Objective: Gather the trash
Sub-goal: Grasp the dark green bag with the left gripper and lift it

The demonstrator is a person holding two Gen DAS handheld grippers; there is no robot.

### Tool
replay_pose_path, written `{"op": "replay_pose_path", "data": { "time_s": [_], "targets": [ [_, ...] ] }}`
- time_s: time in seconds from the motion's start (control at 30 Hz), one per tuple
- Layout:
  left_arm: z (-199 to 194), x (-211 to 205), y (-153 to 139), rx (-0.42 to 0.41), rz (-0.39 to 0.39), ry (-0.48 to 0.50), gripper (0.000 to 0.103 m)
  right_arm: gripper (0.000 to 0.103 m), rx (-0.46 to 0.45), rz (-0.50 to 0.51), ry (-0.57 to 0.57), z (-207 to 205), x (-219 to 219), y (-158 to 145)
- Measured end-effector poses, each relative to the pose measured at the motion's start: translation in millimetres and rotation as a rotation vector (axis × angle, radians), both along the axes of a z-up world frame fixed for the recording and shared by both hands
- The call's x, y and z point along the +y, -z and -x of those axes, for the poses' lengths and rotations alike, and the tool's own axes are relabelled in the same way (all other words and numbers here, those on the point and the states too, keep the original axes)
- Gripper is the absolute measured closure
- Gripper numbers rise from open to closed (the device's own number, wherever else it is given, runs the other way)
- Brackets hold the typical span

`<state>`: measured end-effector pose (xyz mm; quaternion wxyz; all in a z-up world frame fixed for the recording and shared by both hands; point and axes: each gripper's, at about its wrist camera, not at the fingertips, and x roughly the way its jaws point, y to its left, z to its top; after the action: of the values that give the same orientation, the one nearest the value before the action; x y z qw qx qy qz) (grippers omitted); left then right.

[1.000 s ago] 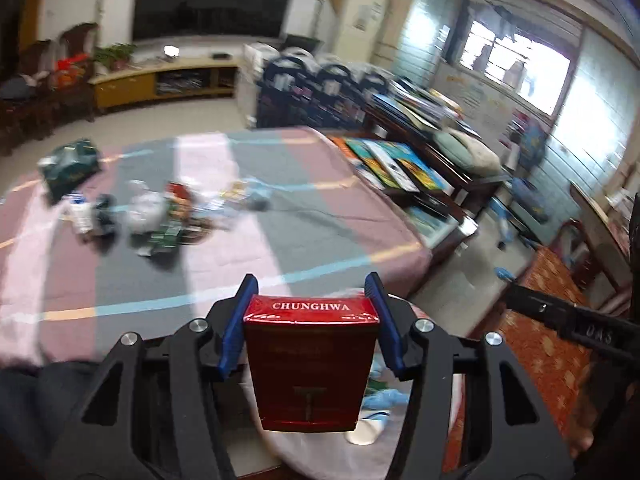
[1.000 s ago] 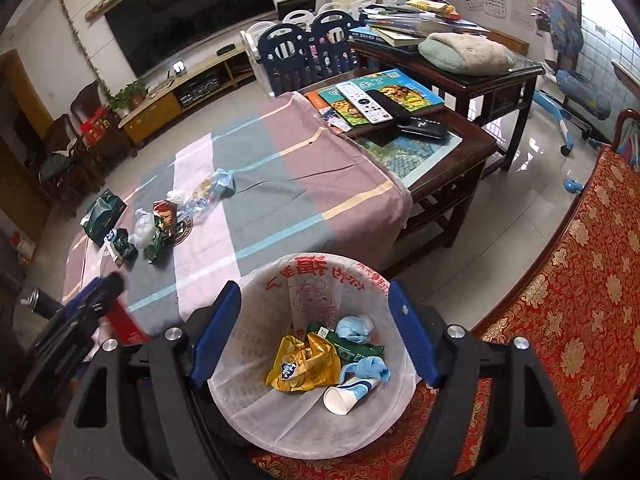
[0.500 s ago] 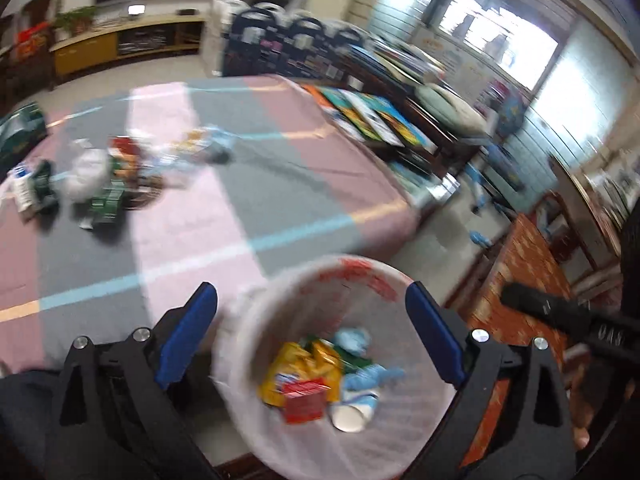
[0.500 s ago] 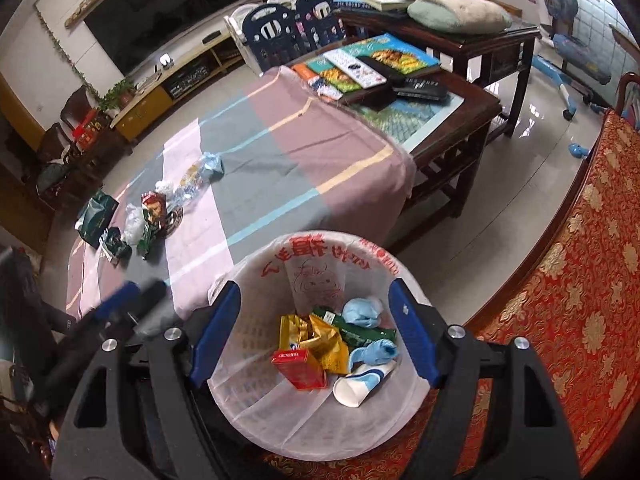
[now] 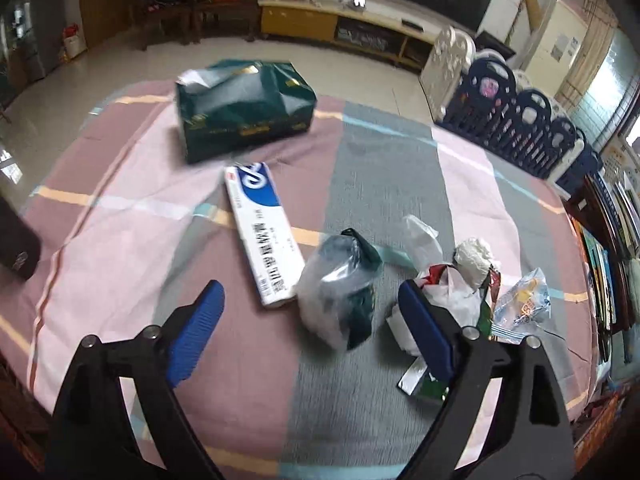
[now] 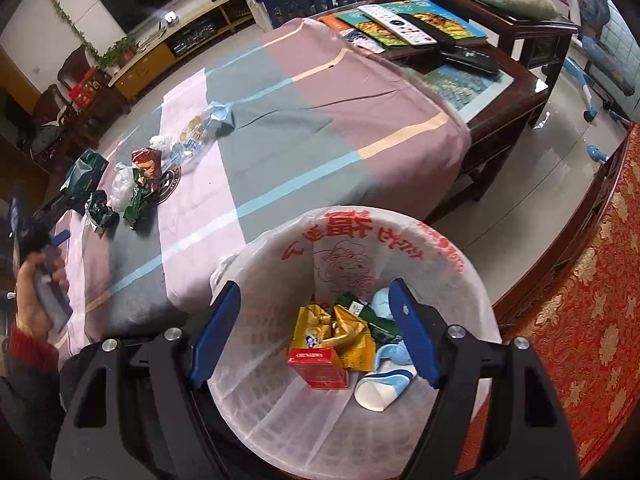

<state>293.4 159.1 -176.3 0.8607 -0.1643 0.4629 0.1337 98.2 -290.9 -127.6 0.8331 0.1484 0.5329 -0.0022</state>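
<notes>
My left gripper (image 5: 310,312) is open and empty above the striped tablecloth (image 5: 380,168). Between its fingers lies a clear bag with dark green contents (image 5: 340,284). A white and blue box (image 5: 262,232) lies left of it, a dark green bag (image 5: 244,108) farther back, and crumpled wrappers (image 5: 460,284) to the right. My right gripper (image 6: 316,324) is open and empty over a white-lined bin (image 6: 400,248). The bin holds a red Chunghwa pack (image 6: 318,366), yellow wrappers (image 6: 340,336) and a paper cup (image 6: 380,388). The left gripper (image 6: 40,224) shows at the right wrist view's left edge.
A wooden table (image 6: 500,60) with books and remotes stands beyond the cloth. A red patterned sofa (image 6: 592,300) is at the right. A dark object (image 5: 16,240) lies at the cloth's left edge. Blue and white fence panels (image 5: 520,112) stand behind.
My left gripper opened and dropped the red Chunghwa pack into the bin, then swung left over the trash on the cloth. My right gripper stayed open over the bin.
</notes>
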Motion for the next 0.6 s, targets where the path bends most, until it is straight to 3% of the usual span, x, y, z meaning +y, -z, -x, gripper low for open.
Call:
{"op": "replay_pose_path", "data": {
  "time_s": [0.03,0.07,0.1,0.13,0.17,0.27,0.37,0.47,0.53,0.6],
  "targets": [
    [-6.8,0.0,4.9,0.012,0.023,0.024,0.015,0.028,0.003,-0.001,-0.007,-3.2,3.9,0.7],
    [-10.3,-0.4,9.3,0.020,0.034,0.035,0.023,0.028,0.005,-0.001,-0.014,-6.4,7.3,0.8],
    [-12.7,-0.1,15.2,0.029,0.029,0.038,0.032,0.028,0.006,-0.002,-0.023,-9.6,11.5,1.0],
    [-12.1,-1.1,20.1,0.043,0.032,0.045,0.052,0.028,0.006,-0.002,-0.029,-11.9,15.3,1.2],
    [-9.6,-0.2,23.6,0.040,0.063,0.057,0.059,0.028,0.005,-0.003,-0.038,-14.4,19.7,1.2],
    [13.5,3.4,18.7,-0.007,0.156,0.051,0.065,0.028,0.004,-0.007,-0.066,-20.9,32.7,2.8],
    [52.2,10.4,14.6,-0.080,0.439,0.060,0.065,0.028,0.011,-0.013,-0.100,-25.8,48.5,6.6],
    [75.2,9.8,34.6,-0.049,0.655,0.083,0.064,0.028,0.014,-0.022,-0.138,-28.3,66.7,7.4],
    [86.8,7.7,48.9,-0.005,0.672,0.067,0.063,0.028,0.010,-0.021,-0.168,-28.3,77.6,5.3],
    [94.8,6.4,58.2,0.024,0.596,0.062,0.057,0.028,0.005,-0.011,-0.187,-26.8,84.7,2.4]
  ]
}}
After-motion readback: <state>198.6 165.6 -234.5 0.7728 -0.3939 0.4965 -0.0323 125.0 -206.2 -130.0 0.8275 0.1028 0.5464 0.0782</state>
